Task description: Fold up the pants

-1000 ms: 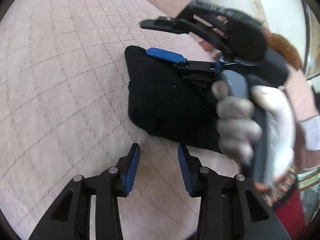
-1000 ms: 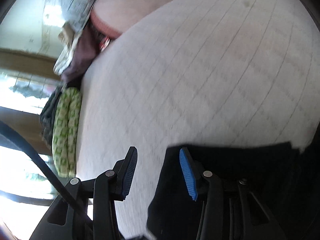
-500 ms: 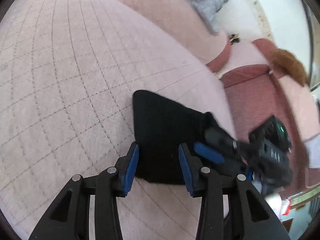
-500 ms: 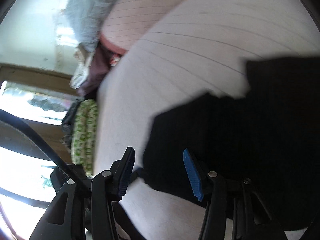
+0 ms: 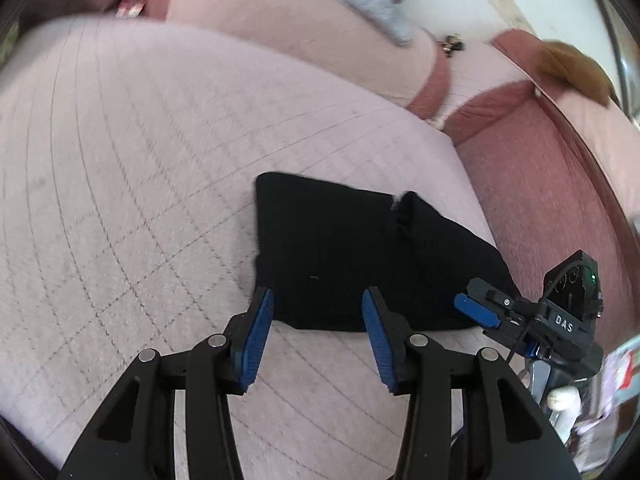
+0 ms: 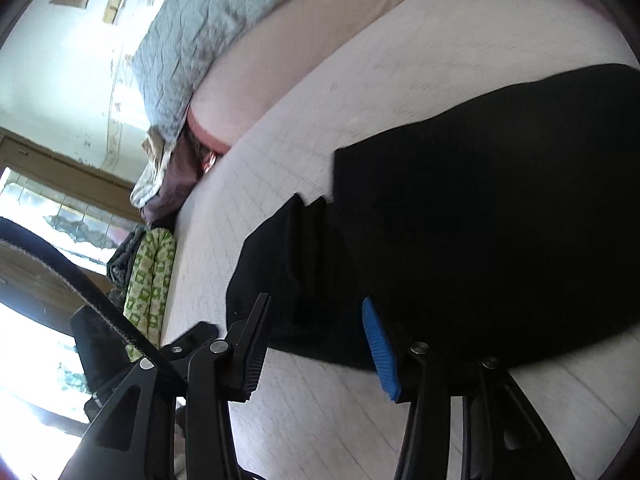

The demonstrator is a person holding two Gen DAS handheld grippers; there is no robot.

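The black pants [image 5: 352, 252] lie folded into a compact rectangle on the pink quilted bed cover [image 5: 140, 184]. My left gripper [image 5: 316, 300] hovers just above their near edge. Its jaws are opening, the pads touch no cloth and nothing is held. My right gripper [image 5: 480, 312] shows at the pants' right corner, one blue finger pointing at the cloth. In the right wrist view the pants [image 6: 480, 220] fill the right half. There my right gripper [image 6: 316, 312] frames their near edge, its jaws closing a little, pads off the cloth.
A grey blanket [image 6: 192, 40] lies over the pillow end of the bed. A green patterned cloth [image 6: 152, 280] and dark clothes are heaped at the bed's far edge by a window. A reddish upholstered side [image 5: 540, 184] borders the bed on the right.
My right gripper has swung off the top of the pants to their right near corner. My left gripper has risen and tilted up, its jaws a little wider. The pants lie flat, released.
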